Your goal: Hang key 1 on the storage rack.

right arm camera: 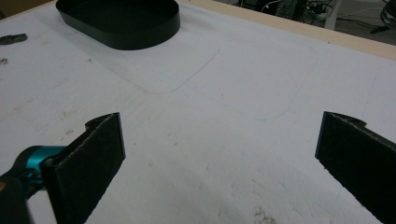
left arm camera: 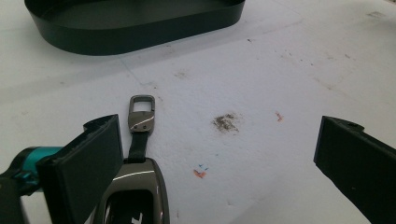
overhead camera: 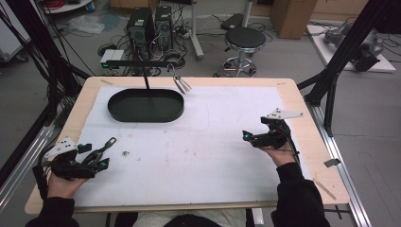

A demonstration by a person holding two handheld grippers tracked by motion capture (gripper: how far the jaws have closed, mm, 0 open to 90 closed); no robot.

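Beside the left gripper (left arm camera: pixel 215 154) — unmarked key fob (left arm camera: pixel 135 191), no legible writing.

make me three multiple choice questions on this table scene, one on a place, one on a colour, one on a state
1. Where does the dark metal key fob with its strap and clasp lie?
A. inside the tray
B. on the white sheet by the left tool
C. under the right tool

2. What colour is the oval shallow tray?
A. black
B. red
C. yellow

3. How do the jaws of the left tool stand?
A. shut on the key fob
B. shut on nothing
C. open

Answers:
1. B, the left gripper view has the fob on the white sheet beside that tool's left jaw, well short of the tray.
2. A, the tray's wall and floor are black in the high view.
3. C, a wide gap of bare sheet lies between the two jaws, with the fob against one side, not clamped.
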